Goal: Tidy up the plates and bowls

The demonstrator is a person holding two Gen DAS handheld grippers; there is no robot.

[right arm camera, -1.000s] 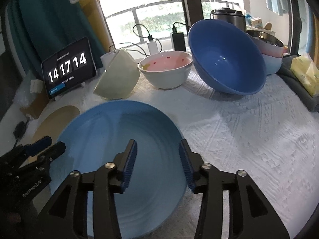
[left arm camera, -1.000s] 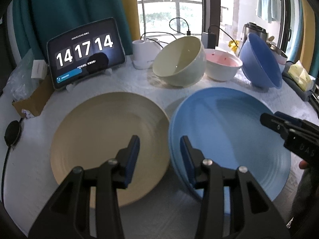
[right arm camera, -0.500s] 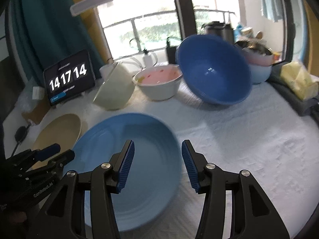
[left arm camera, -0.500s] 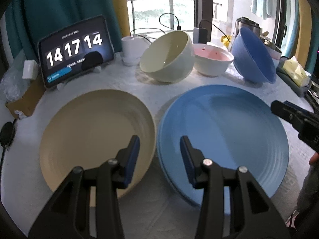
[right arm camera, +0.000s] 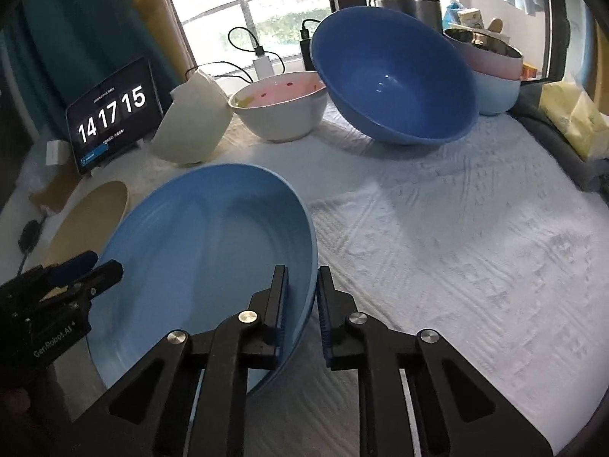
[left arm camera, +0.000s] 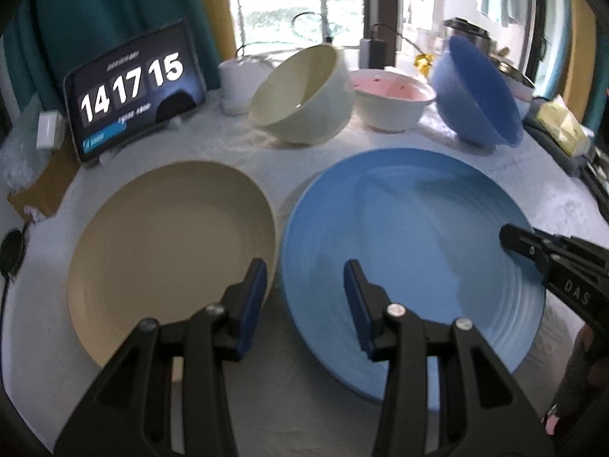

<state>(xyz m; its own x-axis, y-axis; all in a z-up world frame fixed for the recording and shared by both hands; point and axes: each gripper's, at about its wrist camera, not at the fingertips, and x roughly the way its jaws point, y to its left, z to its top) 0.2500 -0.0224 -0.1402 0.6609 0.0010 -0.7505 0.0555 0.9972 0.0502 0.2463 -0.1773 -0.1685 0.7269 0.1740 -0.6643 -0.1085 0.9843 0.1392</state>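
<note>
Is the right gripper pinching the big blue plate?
Touching. The right wrist view shows the right gripper with its fingers closed on the rim of the round light blue plate.

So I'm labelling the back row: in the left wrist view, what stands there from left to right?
Tablet → white cup → cream bowl → pink bowl → blue bowl.

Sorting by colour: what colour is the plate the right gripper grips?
Light blue plate; the right gripper clamps its rim. Clearest in the right wrist view.
</note>
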